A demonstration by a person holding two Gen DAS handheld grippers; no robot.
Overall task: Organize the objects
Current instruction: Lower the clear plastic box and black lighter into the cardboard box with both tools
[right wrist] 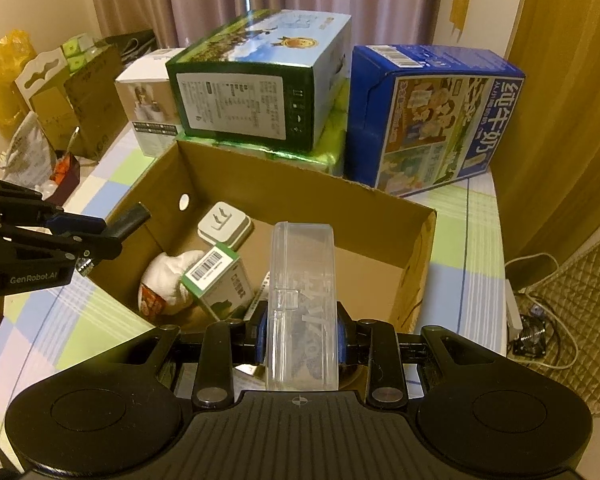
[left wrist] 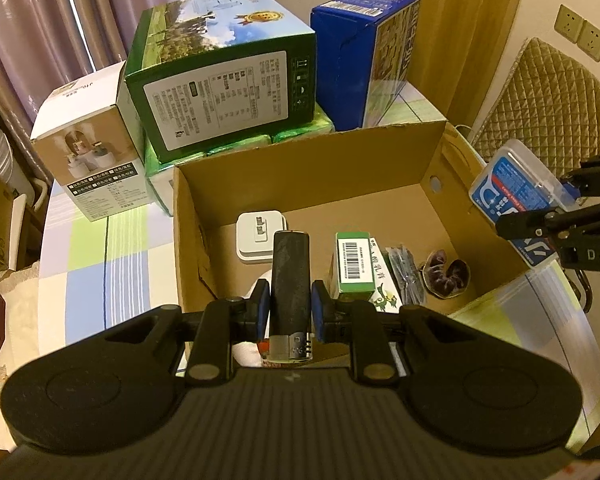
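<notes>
You are mid-way through the packing step: both of your grippers carry something toward the open brown cardboard box [left wrist: 312, 184] standing on the checked-cloth desk [left wrist: 88, 248]. Your left gripper [left wrist: 290, 312] has its fingers [left wrist: 262, 308] clamped on a dark cylindrical lighter-like stick with a metal end [left wrist: 291, 280], which lies lengthwise between the pads and pokes forward over the box's near wall. Your right gripper [right wrist: 302, 340] has its fingers [right wrist: 262, 340] closed on a clear plastic lidded case with a blue label [right wrist: 302, 280], again held lengthwise, its far end out over the box interior.

Already inside lie a white square wall plug [left wrist: 259, 236], a small green-and-white carton with a barcode [left wrist: 352, 264], a white cloth bundle [right wrist: 168, 276], a dark packet of small pieces [left wrist: 406, 276] and a dark dried curl [left wrist: 446, 274].

The next move looks like lowering each item onto bare box floor; the far right area seems the freest. Mind the near wall as you descend, and release only once low, since the clear case could tip onto the carton.
</notes>
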